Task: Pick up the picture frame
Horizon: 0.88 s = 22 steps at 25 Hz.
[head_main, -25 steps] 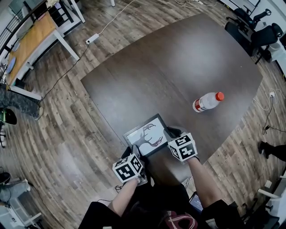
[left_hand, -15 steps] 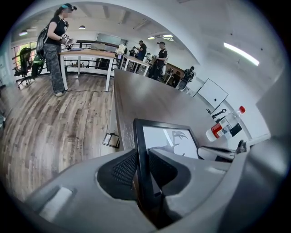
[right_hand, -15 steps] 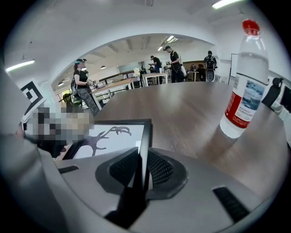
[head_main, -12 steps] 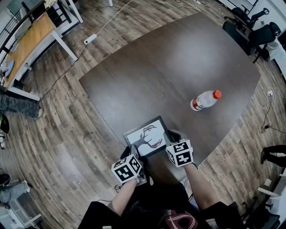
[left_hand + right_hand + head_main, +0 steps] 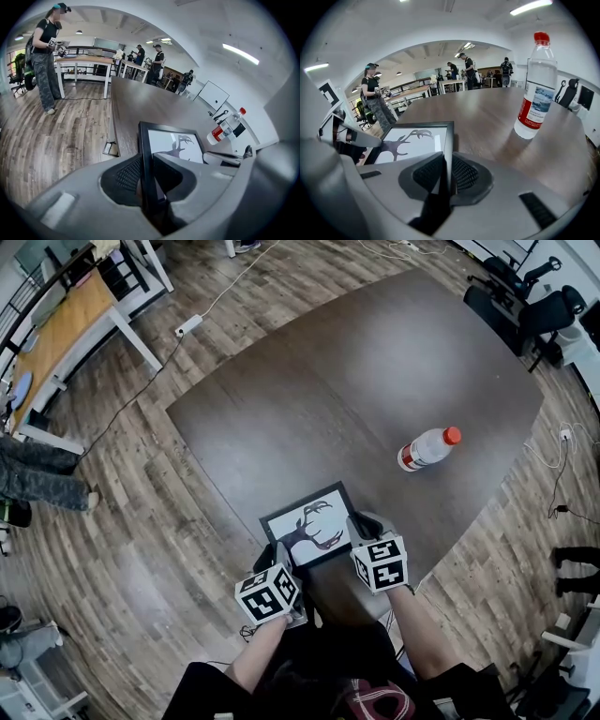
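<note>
At the near edge of the surface (image 5: 356, 381), the left tool (image 5: 143, 180) has its jaws clamped on the left side of the picture frame (image 5: 309, 526). They have just been closing, and the black moulding now sits pinched between the ribbed pads. The right tool (image 5: 444, 176) is likewise clamped on the frame's right side, with the dark edge standing upright between its two pads. Each tool points forward and down from the person's hands, so the frame is held from both sides at its near corners.

The frame has a black border around a white sheet printed with a dark antlered deer head. It lies close to the near edge, tipped slightly. Whether it rests on the wood or is just clear of it cannot be told.

Farther out, toward the right edge and well apart from the frame, stands a clear bottle (image 5: 427, 448) with a red cap and a red and white label. Beyond the surface's edges is wood-plank floor (image 5: 141, 521).
</note>
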### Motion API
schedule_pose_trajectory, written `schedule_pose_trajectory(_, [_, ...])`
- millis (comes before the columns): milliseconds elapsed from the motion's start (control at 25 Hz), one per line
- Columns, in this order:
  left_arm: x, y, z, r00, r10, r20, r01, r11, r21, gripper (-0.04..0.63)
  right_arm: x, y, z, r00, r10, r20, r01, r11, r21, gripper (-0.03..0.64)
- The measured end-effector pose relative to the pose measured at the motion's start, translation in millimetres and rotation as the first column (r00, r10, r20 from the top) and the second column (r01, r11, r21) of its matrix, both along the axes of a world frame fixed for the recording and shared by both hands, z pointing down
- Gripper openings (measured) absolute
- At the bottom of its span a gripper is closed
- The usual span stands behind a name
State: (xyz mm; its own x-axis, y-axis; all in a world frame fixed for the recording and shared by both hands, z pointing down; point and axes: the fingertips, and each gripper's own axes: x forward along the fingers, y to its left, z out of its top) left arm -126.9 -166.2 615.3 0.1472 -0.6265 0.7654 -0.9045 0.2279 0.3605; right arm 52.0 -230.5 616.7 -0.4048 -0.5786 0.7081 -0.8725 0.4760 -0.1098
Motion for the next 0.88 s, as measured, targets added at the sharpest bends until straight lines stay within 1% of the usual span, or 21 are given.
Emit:
schedule_pose_trajectory(160, [2.7,-0.4,-5.7,1.000,0.000,-0.008,0.000,1.000,0.008,0.077,5.3,4.1,-6.1,1.000,0.027,0.016,-0.027,1.000,0.011,0.071])
schedule_pose_trajectory(360, [6.2,-4.3,-20.3,0.999,0.040,0.011,-0.041,0.997,0.059,0.075,10.3,5.9,-19.7,0.998,0.064,0.024,-0.065,0.996,0.055,0.070])
schedule_pose_trajectory(520, [10.3,-8.4,-30.5,0.999,0.046,-0.001,-0.046,0.995,0.086,0.075,16.3,6.7,-34.8,0.995,0.089,0.038,-0.092,0.992,0.089,0.070])
schedule_pose_trajectory(680, [16.8,-14.1,-49.2,0.998,0.061,0.001,-0.061,0.989,0.138,0.075,24.6,8.6,-56.4,0.991,0.124,0.048,-0.129,0.981,0.141,0.069])
schedule_pose_trajectory(880, [20.3,-18.9,-70.5,0.998,0.055,0.010,-0.056,0.977,0.204,0.074,30.7,9.9,-76.3,0.985,0.163,0.063,-0.172,0.964,0.202,0.069])
